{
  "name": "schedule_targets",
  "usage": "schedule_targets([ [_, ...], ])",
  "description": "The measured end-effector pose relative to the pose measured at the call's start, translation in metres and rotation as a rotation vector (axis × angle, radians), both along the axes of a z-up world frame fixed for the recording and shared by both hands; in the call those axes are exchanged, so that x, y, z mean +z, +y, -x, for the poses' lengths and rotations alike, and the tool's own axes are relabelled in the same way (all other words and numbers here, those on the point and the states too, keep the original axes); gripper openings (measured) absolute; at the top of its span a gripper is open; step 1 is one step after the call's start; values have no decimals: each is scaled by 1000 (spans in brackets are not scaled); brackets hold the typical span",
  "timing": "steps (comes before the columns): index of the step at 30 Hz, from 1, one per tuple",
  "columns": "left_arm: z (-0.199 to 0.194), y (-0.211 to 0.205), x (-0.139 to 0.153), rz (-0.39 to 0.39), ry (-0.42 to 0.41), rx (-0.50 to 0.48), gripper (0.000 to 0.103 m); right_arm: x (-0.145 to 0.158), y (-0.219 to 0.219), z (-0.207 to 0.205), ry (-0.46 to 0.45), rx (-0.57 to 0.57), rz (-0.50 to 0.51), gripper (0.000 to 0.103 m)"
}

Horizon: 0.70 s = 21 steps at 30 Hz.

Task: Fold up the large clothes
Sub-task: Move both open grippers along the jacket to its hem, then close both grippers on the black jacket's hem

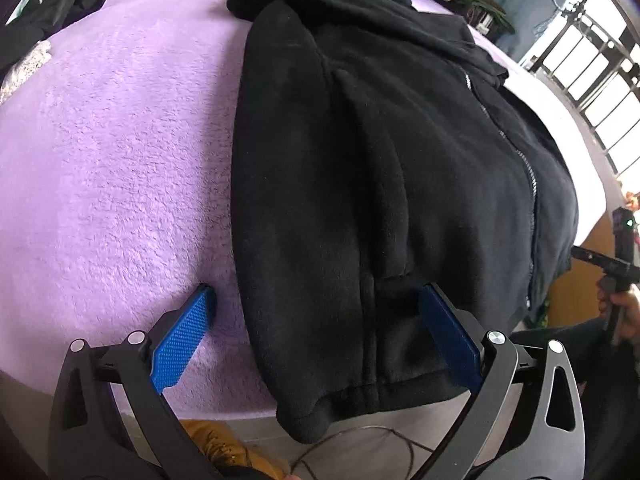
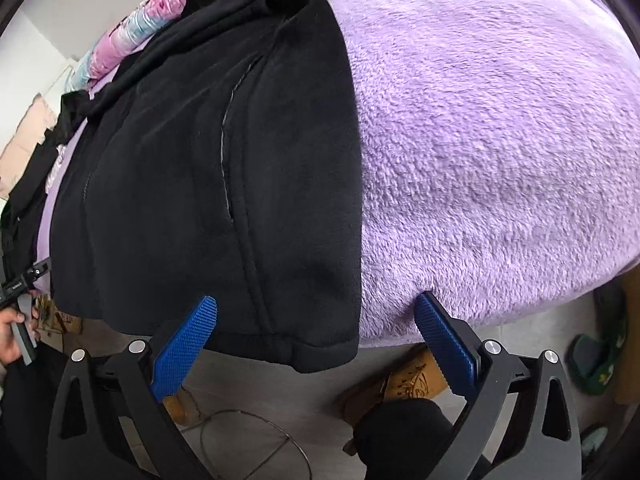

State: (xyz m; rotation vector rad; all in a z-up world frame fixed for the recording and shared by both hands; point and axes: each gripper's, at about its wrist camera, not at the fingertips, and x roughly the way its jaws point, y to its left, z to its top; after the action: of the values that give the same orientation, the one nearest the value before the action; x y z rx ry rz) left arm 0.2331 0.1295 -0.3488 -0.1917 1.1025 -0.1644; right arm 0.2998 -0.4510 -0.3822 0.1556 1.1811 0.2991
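Note:
A black fleece zip jacket (image 1: 380,168) lies lengthwise on a lilac fluffy blanket (image 1: 120,168), its sides folded inward and its hem hanging over the bed's near edge. My left gripper (image 1: 316,296) is open, its blue pads straddling the jacket's left hem corner without closing on it. In the right wrist view the same jacket (image 2: 208,168) fills the left half, and my right gripper (image 2: 316,308) is open around the jacket's right hem corner, with the blanket (image 2: 500,140) to the right. The other gripper's handle and a hand (image 2: 16,320) show at the left edge.
Tan boots (image 2: 404,380) and a wire loop (image 2: 256,440) lie on the grey floor below the bed edge. Green slippers (image 2: 596,360) sit at the right. Dark clothes (image 1: 60,4) and patterned bedding (image 2: 128,36) lie at the bed's far side. A barred window (image 1: 592,64) is at right.

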Motion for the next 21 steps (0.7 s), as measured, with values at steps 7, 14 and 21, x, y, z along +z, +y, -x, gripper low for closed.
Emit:
schedule_targets([
  [7, -2, -11, -3, 51, 33, -1, 97, 2, 15, 0, -2, 34, 21, 95],
  [14, -2, -28, -8, -25, 60, -41, 96, 8, 59, 7, -26, 154, 51, 82],
  [21, -10, -21, -4, 4, 94, -10, 88, 15, 58, 3, -37, 162, 44, 65],
])
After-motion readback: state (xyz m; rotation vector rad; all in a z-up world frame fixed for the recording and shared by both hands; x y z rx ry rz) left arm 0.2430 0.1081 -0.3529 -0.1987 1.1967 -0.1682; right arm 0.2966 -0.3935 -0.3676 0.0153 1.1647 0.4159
